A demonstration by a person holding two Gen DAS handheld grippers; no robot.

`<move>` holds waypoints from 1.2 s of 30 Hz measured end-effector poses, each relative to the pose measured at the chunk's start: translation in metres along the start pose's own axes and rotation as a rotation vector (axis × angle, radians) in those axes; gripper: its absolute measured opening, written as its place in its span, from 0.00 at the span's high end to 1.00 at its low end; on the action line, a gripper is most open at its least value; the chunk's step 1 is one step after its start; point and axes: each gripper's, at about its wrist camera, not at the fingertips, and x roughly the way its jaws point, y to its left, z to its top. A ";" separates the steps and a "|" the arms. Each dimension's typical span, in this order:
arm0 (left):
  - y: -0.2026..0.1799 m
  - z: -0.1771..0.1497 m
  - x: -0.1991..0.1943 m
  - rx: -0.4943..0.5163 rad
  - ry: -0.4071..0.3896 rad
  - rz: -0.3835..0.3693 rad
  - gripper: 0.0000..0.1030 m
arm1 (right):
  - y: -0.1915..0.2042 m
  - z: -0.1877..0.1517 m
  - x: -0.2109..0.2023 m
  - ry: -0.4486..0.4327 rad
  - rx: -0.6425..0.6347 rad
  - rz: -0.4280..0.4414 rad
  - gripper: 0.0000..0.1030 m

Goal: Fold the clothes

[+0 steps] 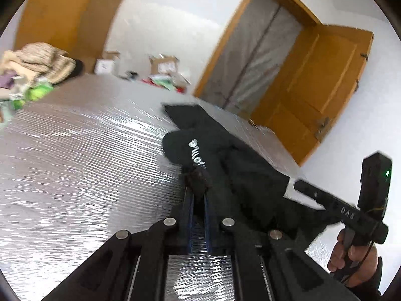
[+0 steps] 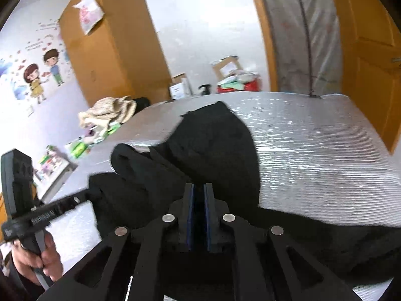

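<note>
A black garment (image 1: 225,155) with white lettering lies bunched on the silver quilted bed (image 1: 75,163). My left gripper (image 1: 198,175) is shut on a fold of it, and cloth bulges over the fingertips. From the right wrist view, the left gripper (image 2: 87,197) reaches into the garment (image 2: 213,145) from the left. My right gripper (image 2: 199,188) sits low over the garment, its blue pads a narrow slit apart with only darkness between them. Seen from the left wrist, the right gripper (image 1: 297,184) meets the cloth's edge. A hand (image 1: 351,258) holds its handle.
A beige pile of clothes (image 2: 110,113) and green packets (image 2: 80,148) lie at the bed's far left. Boxes and a red bin (image 2: 238,85) stand on the floor beyond the bed. An orange wardrobe (image 2: 105,45) and an open wooden door (image 1: 313,87) flank the room.
</note>
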 end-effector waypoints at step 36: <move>0.128 -0.030 -0.052 -0.211 0.051 0.301 0.92 | 0.008 0.006 0.118 0.316 0.165 0.050 0.63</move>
